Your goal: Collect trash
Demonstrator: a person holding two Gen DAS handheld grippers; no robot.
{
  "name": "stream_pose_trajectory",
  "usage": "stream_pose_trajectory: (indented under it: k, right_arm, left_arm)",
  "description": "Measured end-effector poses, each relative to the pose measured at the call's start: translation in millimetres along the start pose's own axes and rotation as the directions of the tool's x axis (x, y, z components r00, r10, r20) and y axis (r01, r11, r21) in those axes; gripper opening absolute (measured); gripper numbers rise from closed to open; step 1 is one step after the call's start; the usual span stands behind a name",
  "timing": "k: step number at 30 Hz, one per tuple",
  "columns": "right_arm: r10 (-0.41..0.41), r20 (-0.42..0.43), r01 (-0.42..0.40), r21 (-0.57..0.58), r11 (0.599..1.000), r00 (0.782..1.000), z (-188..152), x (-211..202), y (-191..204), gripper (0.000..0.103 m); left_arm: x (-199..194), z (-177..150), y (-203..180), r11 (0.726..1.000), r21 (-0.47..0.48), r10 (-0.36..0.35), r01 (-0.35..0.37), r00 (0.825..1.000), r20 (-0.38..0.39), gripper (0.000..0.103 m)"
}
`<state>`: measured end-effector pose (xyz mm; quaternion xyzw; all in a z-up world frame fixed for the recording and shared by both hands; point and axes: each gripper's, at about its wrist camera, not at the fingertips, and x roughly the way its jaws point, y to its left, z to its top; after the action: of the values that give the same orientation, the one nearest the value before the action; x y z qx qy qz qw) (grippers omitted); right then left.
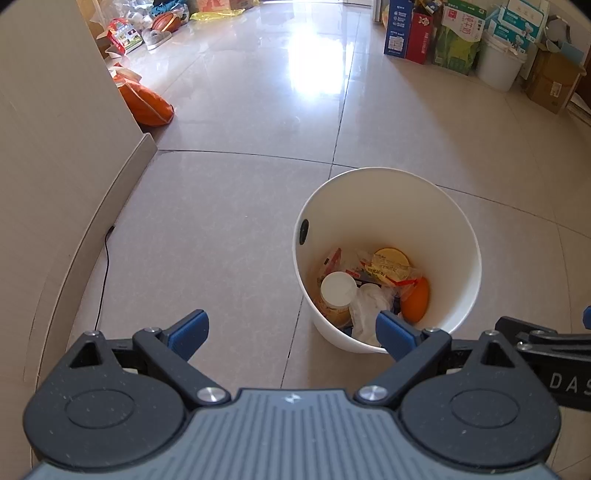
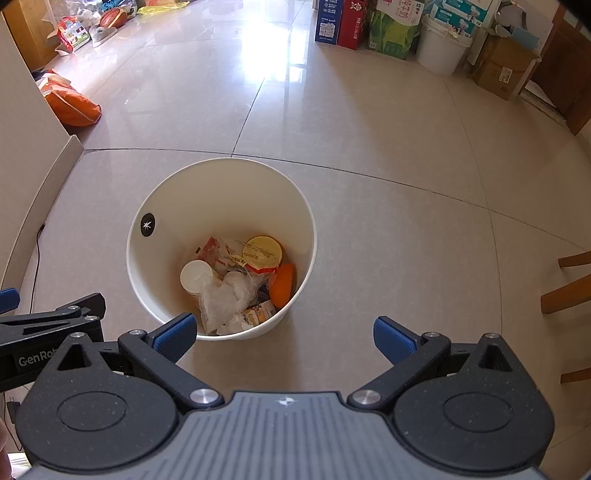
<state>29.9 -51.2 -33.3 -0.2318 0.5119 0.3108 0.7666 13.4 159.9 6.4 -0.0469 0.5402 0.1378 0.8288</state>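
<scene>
While the white trash bin (image 2: 221,206) stands upright on the tiled floor (image 2: 369,166), just ahead of both grippers, its bottom holds a heap of rubbish: a round yellow lid (image 2: 263,252) on the far side, a white cap (image 2: 195,276) on the left, an orange piece (image 2: 283,285) on the right against the wall of the bin, and crumpled clear plastic (image 2: 225,299) on the near side. A black round sticker (image 2: 148,224) sits on the inner wall at the left. Over the near rim the right gripper (image 2: 283,334) hangs with its jaws wide apart and nothing between them, its left blue pad just over the bin's near edge. Beside it, the left gripper (image 1: 291,332) is likewise spread open and empty, with its right pad across the bin's near rim. Left of the bin a black cable (image 1: 105,273) runs along the floor by the beige wall (image 1: 55,147). Farther off on the left lies an orange bag (image 2: 74,105). Against the far right stand cardboard boxes (image 2: 340,20) and a white bucket (image 2: 441,50). Wooden chair legs (image 2: 569,284) show at the right edge.
</scene>
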Motion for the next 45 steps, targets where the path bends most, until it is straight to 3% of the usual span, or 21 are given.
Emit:
stream_pose_trajectory:
  k: [45]
  right_arm:
    - [0.010,-0.002,-0.010,0.008,1.000,1.000,1.0,0.9,2.0,0.103]
  left_arm:
    - [-0.8,1.6,2.4,1.000,-0.004,0.005,-0.005,1.000,-0.006,0.097]
